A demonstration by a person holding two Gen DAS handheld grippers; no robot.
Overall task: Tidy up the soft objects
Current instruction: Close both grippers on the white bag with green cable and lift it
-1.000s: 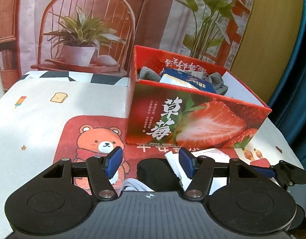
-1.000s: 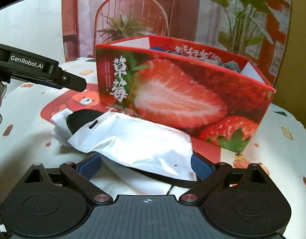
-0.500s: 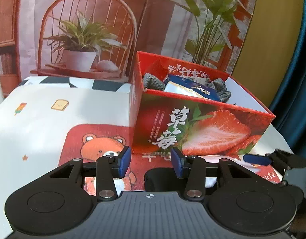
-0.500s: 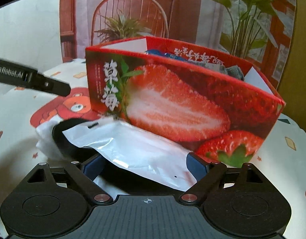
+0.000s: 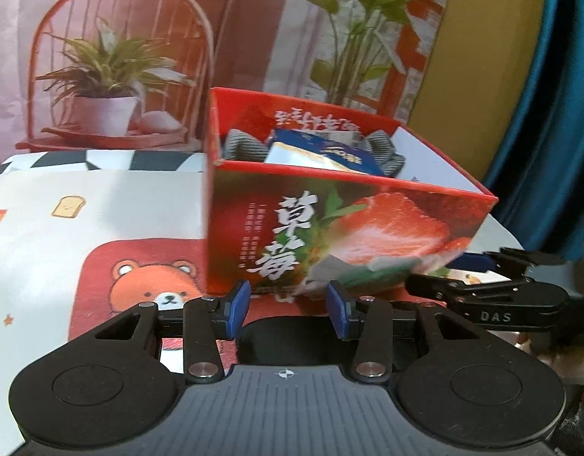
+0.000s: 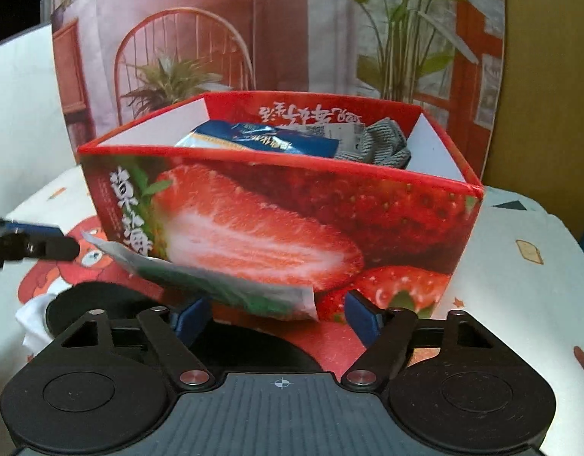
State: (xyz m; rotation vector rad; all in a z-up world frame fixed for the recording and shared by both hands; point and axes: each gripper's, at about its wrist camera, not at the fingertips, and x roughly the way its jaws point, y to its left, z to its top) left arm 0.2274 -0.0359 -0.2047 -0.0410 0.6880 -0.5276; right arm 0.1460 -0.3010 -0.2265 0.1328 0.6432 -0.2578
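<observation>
A red strawberry box (image 5: 330,224) (image 6: 277,224) stands on the table. It holds a blue packet (image 6: 261,140) (image 5: 322,150) and grey knitted cloth (image 6: 387,144) (image 5: 242,148). A shiny plastic bag with a black soft object (image 6: 223,285) (image 5: 352,269) is lifted before the box front. My left gripper (image 5: 288,306) has its jaws partly closed over the bag's black end (image 5: 280,338). My right gripper (image 6: 277,315) has its jaws wide apart, with the bag lying between them.
The table has a white printed cloth (image 5: 102,205) and a red bear mat (image 5: 140,277). A backdrop with a chair and plants (image 5: 121,57) stands behind the box. A blue curtain (image 5: 550,95) hangs at the right.
Both grippers have risen, so the box's inside now shows in the right wrist view. The bag has come up off the mat. The left jaws have narrowed.
</observation>
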